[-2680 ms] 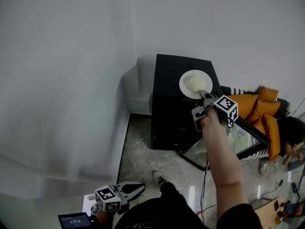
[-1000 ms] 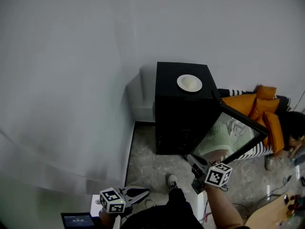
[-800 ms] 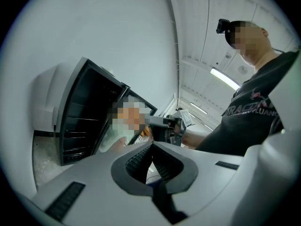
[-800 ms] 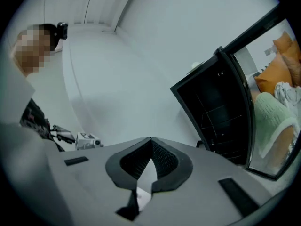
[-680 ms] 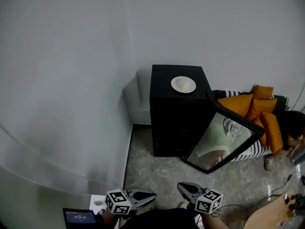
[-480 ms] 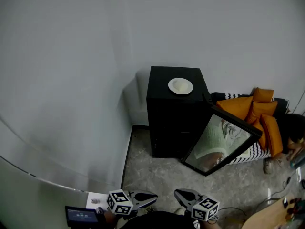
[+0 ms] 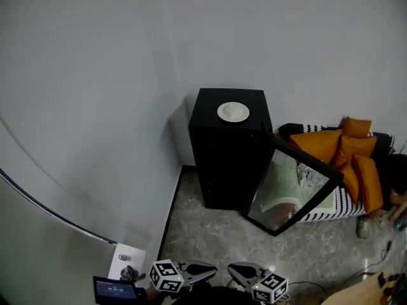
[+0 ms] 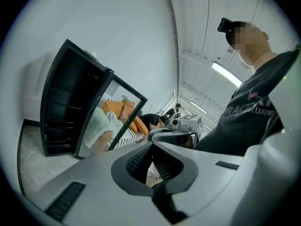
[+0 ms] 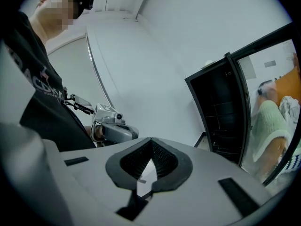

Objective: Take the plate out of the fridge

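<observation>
The white plate (image 7: 233, 112) lies on top of the black fridge (image 7: 226, 157), whose glass door (image 7: 296, 183) stands open to the right. Both grippers sit low at the bottom edge of the head view, far from the fridge. My left gripper (image 7: 215, 269) and right gripper (image 7: 230, 269) point at each other, both shut and holding nothing. The left gripper view shows shut fingertips (image 8: 151, 146) with the fridge (image 8: 70, 102) beyond. In the right gripper view the jaws are shut too, and the fridge (image 9: 221, 117) stands at the right.
A person in orange clothes (image 7: 346, 154) lies on a striped surface right of the door. A small screen device (image 7: 114, 290) and a white sheet (image 7: 127, 259) sit at the lower left. Marbled floor (image 7: 210, 234) spreads before the fridge; grey walls enclose the corner.
My right gripper has left the plate on the fridge top and dropped back to the bottom of the view beside the left gripper. The head view has backed away from the fridge.
</observation>
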### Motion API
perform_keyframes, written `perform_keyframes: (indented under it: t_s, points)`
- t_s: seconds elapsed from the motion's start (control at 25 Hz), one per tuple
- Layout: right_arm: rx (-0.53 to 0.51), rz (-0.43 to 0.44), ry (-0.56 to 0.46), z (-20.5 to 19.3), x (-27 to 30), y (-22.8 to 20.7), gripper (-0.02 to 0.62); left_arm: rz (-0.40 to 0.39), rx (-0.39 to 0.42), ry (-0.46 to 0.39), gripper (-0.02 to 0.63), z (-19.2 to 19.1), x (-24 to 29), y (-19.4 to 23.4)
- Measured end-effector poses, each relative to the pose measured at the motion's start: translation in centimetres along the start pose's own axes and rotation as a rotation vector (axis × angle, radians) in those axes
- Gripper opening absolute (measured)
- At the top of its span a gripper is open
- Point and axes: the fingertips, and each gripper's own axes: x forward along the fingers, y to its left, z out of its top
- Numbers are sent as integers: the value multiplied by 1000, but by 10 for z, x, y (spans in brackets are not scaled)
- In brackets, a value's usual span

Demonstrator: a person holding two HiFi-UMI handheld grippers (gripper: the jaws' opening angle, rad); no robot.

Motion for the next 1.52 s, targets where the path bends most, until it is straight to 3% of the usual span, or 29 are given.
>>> perform_keyframes:
  t_s: [0.28, 0.64, 1.04, 1.52]
  points:
    - [27, 71, 28, -18, -24, 7, 6, 57, -35, -27, -2, -27, 25, -22]
    - [-2, 107, 31, -21, -48, 16, 6, 91, -11, -37, -2, -30, 39, -46]
    - [-6, 109, 4, -22, -54, 20, 6, 82, 31, 6, -2, -32, 43, -51]
    - [-24, 142, 45, -28, -43, 21, 6, 109, 13, -9, -2, -36, 34, -43]
